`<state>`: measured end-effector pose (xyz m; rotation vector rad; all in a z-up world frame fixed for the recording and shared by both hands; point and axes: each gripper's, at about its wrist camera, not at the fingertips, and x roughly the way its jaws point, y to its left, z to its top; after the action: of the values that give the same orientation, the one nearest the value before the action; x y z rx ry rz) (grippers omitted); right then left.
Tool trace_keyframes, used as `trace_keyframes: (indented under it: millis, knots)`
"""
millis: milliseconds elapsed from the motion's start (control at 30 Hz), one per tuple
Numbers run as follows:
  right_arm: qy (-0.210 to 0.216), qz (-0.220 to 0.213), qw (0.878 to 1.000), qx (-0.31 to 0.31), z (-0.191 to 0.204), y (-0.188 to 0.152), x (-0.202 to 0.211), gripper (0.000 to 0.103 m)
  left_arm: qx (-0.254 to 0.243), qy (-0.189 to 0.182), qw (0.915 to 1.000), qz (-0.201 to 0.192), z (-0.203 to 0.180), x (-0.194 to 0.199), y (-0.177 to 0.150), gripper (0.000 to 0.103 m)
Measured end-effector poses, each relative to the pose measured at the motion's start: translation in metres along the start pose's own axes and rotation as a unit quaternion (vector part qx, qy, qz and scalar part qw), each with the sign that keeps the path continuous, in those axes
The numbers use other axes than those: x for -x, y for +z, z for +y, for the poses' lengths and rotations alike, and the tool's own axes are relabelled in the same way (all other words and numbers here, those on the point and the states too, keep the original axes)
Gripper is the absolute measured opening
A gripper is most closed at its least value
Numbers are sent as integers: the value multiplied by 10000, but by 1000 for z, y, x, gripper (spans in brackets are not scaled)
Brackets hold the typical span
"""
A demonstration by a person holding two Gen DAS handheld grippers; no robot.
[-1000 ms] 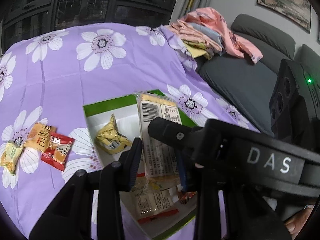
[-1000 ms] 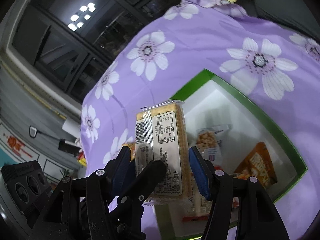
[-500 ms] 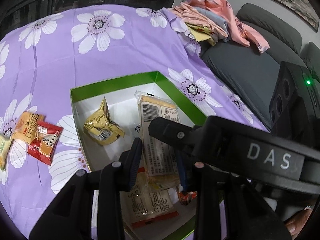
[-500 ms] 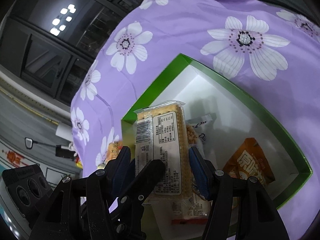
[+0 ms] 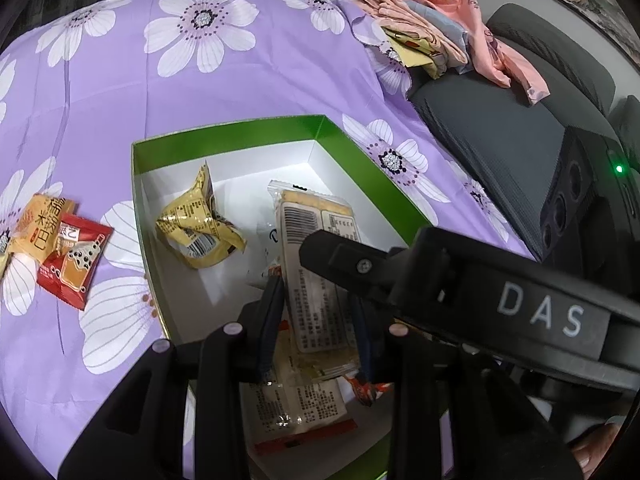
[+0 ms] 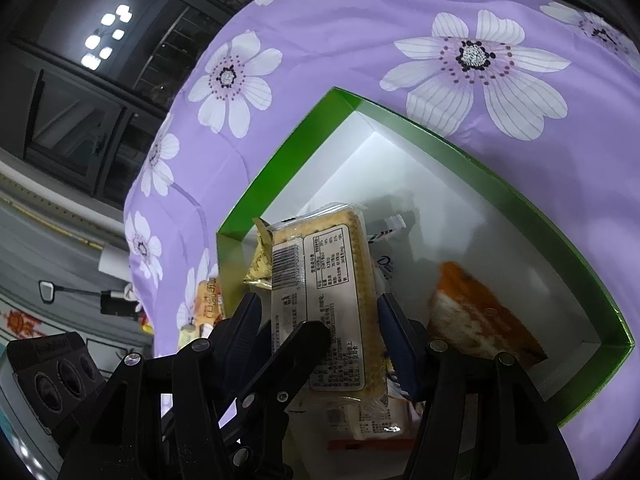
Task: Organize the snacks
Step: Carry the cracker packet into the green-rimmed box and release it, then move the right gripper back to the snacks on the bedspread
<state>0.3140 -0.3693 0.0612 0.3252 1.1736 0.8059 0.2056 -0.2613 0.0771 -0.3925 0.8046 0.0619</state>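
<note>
Both grippers held one cracker pack (image 6: pixel 326 300) over the green box (image 5: pixel 240 128): right gripper (image 6: pixel 320 320) jaws part-open, clamped on its sides; left gripper (image 5: pixel 316 320) jaws narrow, pinching its thickness. Below the jaws, several snacks already lay boxed. Two or three packets (image 5: pixel 60 244) remained on the purple cloth (image 5: pixel 200 80), left of the jaws.

Both views are bent by fisheye distortion and darkened at the corners. Ceiling lights are mirrored in the dark window (image 6: pixel 106 36); the orange packet (image 6: pixel 480 316) is blurred.
</note>
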Motion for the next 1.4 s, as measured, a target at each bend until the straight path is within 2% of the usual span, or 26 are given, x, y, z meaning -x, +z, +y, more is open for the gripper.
trace_keyframes:
  millis: [400, 700, 900, 1033, 1067, 1133, 1233, 1400]
  knots:
    - [-127, 0, 9999, -7, -3, 2, -4, 63, 130, -43, 9998, 115, 4, -5, -1, 32]
    - [-532, -361, 9975, 304, 8, -1, 7, 63, 397, -190, 9990, 68, 15, 11, 0, 36]
    - [-492, -636, 9954, 526, 19, -4, 16, 78, 445, -110, 9987, -220, 25, 44, -5, 59]
    - [-414, -870, 9928, 712, 29, -7, 23, 88, 498, 33, 9978, -438, 41, 72, -11, 62]
    - [-415, -919, 9919, 775, 33, -9, 25, 88, 563, 41, 9972, -487, 48, 80, -13, 64]
    - [-409, -996, 9902, 893, 38, -11, 27, 90, 706, 50, 9958, -576, 60, 94, -18, 75]
    - [-367, -1090, 9876, 1067, 48, -16, 29, 90, 871, 139, 9933, -750, 84, 119, -26, 78]
    - [-425, -1124, 9818, 1471, 72, -29, 27, 93, 1080, 674, 9883, -845, 127, 155, -41, 83]
